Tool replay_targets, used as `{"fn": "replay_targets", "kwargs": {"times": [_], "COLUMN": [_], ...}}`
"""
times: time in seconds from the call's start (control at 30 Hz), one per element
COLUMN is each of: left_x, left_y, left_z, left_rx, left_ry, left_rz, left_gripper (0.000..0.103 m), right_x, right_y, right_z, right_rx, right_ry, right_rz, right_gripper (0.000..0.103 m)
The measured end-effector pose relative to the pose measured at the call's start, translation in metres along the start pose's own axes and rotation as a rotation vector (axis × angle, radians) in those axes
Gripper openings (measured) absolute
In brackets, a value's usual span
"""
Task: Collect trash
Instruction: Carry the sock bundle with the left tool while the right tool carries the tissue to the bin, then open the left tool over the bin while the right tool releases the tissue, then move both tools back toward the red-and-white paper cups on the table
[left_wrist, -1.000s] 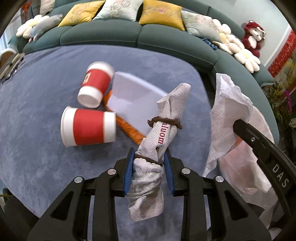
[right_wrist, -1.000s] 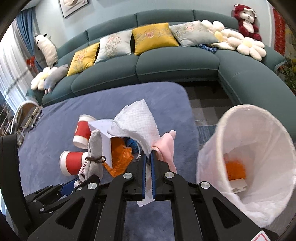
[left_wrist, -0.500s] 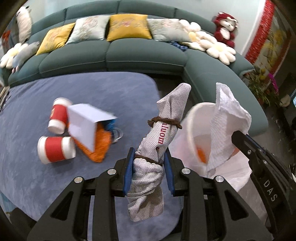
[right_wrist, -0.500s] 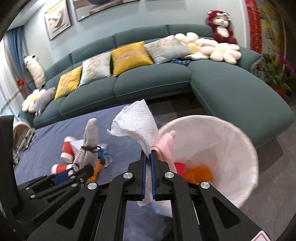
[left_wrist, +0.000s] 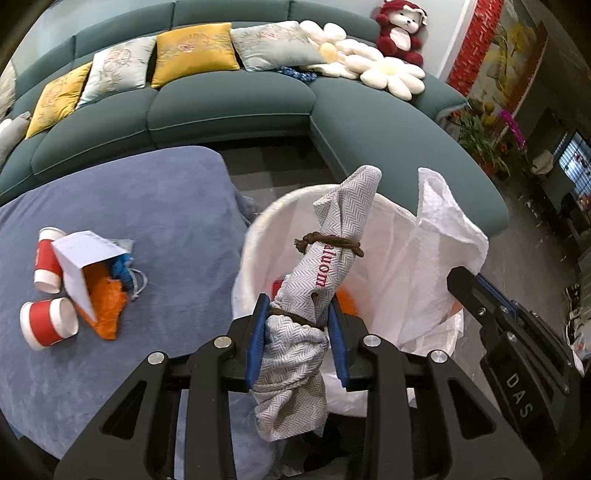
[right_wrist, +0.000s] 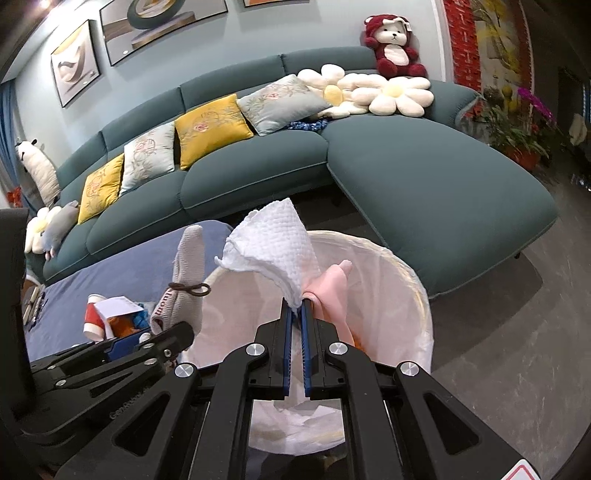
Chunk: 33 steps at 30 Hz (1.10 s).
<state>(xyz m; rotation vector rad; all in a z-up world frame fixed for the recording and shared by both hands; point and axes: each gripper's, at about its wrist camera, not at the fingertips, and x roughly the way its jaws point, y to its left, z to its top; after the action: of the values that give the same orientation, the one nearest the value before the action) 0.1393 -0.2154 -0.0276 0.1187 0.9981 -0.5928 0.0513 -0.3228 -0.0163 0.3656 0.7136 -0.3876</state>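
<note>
Trash bin (left_wrist: 255, 236) holds orange scraps; left claw (left_wrist: 298, 314) loosening around rolled cloth (left_wrist: 332, 258), right claw (right_wrist: 295, 310) pinching tissue (right_wrist: 273, 236).

Left gripper (left_wrist: 298, 325) tilts downward, jaws opening; right gripper (right_wrist: 295, 325) beside it, jaws nearly closed

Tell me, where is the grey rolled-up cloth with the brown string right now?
The grey rolled cloth sits between the left gripper's blue pads, above the white-lined trash bin, beside the white paper towel.
</note>
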Motion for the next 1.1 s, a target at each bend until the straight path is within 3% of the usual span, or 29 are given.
{"fn": "replay_targets", "kwargs": {"times": [0.1,0.13,0.17,0.23,0.3,0.73,1.1], "left_x": [0.010,0.012,0.014,0.014,0.013,-0.001,-0.019], "left_y": [-0.002,-0.002,-0.002,-0.001,0.001,0.035,0.085], "left_z": [0.002,0.003,0.004,0.004,0.004,0.000,-0.010], "left_rx": [-0.027,-0.031,-0.033,-0.041,-0.043,-0.102,-0.176], "left_ry": [0.022,0.025,0.027,0.016,0.004,-0.009,-0.029], "left_rz": [-0.023,-0.024,-0.020,-0.011,-0.005,0.030,0.081], "left_gripper": [0.035,0.036,0.044,0.054,0.058,0.058,0.058], "right_x": [0.003,0.004,0.005,0.004,0.004,0.002,0.000], "right_y": [-0.003,-0.004,-0.005,-0.007,-0.007,0.010,0.056], "right_z": [0.000,0.000,0.001,0.000,0.001,0.001,-0.005], "right_rx": [0.010,0.014,0.020,0.023,0.028,-0.004,-0.074], "right_ry": [-0.003,0.001,-0.001,-0.011,-0.018,-0.007,0.005], "right_rz": [-0.008,-0.007,-0.009,-0.017,-0.021,-0.021,0.011], "right_gripper": [0.012,0.019,0.029,0.040,0.041,0.045,0.047]}}
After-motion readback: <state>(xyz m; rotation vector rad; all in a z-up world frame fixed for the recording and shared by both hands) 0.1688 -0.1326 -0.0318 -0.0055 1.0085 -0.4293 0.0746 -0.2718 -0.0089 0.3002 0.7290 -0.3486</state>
